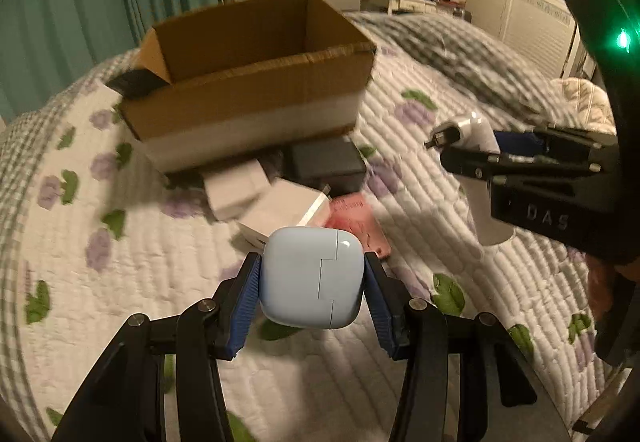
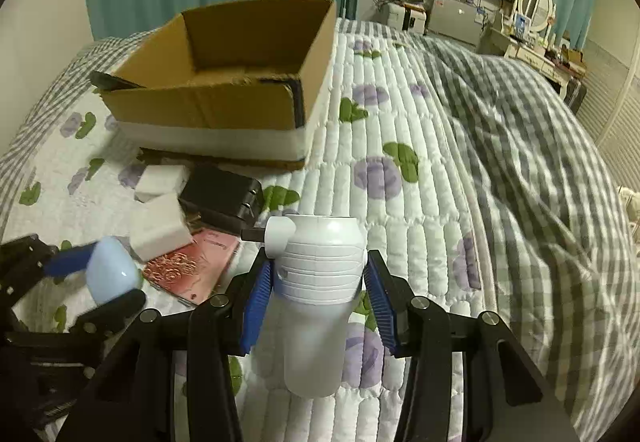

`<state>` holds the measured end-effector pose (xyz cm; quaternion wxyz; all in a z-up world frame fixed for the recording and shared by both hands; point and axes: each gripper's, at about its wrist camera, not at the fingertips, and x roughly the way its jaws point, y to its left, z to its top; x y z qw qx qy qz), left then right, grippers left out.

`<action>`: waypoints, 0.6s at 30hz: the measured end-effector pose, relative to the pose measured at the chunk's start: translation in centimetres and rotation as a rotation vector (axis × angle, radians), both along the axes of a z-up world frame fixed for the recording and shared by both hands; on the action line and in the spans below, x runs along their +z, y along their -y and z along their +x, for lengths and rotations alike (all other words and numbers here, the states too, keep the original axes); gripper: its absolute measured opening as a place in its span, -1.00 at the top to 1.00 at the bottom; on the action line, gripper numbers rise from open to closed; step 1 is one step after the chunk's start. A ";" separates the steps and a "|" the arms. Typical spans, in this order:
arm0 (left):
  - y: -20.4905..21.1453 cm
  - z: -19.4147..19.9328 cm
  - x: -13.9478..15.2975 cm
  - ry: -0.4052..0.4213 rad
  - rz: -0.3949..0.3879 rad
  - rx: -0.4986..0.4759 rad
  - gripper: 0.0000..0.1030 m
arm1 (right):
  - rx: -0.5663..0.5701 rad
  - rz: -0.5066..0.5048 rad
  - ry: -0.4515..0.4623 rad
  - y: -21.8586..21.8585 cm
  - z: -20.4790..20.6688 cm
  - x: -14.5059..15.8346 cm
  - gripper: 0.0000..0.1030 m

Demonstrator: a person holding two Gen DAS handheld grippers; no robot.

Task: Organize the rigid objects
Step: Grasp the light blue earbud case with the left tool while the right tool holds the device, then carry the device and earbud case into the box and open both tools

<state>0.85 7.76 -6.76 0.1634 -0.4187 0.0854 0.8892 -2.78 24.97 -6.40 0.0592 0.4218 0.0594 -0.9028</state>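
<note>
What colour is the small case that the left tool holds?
Pale blue case, clearest in the left wrist view.

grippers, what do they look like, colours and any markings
Both match: black linkage bars with silver pivot pins. Each claw, left claw and right claw, has two fingers faced with ribbed blue pads. The right one's body carries white letters "DAS" and a green light.

Left gripper (image 1: 313, 284): black linkage arms w/ round silver pivot screws, ribbed blue pads (image 1: 244, 306). Right gripper (image 2: 318, 288): same black build, blue pads, "DAS" lettering; green light glows nearby.
</note>
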 end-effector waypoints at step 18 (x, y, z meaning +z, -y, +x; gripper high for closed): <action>5.8 -6.4 12.0 -0.130 0.039 0.126 0.01 | 0.047 -0.017 -0.229 2.4 -3.3 12.2 0.11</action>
